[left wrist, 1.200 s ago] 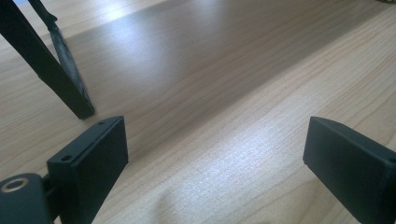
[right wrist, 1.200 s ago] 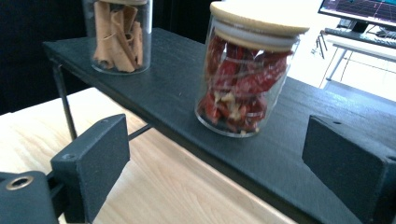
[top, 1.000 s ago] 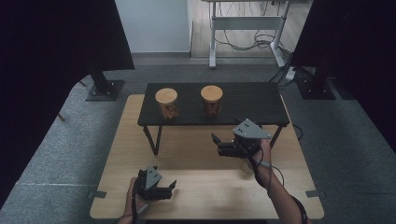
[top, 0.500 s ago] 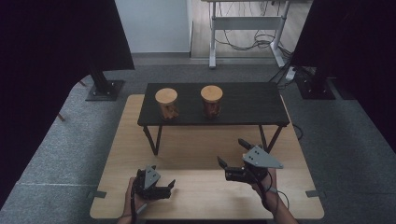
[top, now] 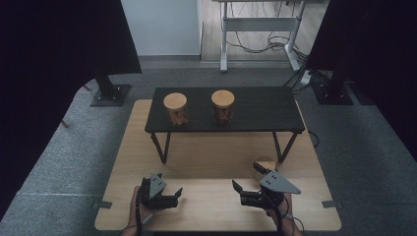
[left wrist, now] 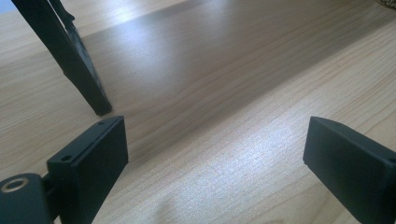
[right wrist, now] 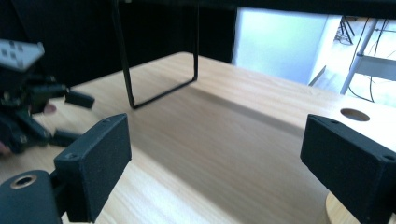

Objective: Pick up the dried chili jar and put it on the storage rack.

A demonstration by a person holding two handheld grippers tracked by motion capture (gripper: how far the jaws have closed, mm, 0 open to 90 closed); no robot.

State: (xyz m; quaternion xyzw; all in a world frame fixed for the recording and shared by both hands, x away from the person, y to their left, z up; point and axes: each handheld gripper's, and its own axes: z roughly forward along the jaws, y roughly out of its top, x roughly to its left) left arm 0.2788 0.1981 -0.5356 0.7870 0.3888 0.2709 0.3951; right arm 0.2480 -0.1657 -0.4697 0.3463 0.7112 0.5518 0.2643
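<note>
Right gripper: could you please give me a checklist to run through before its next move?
1. Right gripper jaws apart, nothing between them: ok.
2. Left gripper jaws apart, nothing between them: ok.
3. Wooden piece lies apart from the right gripper's fingertips: ok.
4. Shape and grip faces of the wooden piece: cannot tell.
5. Left jar and right jar upright, lids on, on the black low table: ok.

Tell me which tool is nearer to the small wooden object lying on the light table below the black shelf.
The right one. The right tool hovers just in front of the wooden object, at its near side. The left tool stays far off to the object's left, near the table's front edge.
</note>
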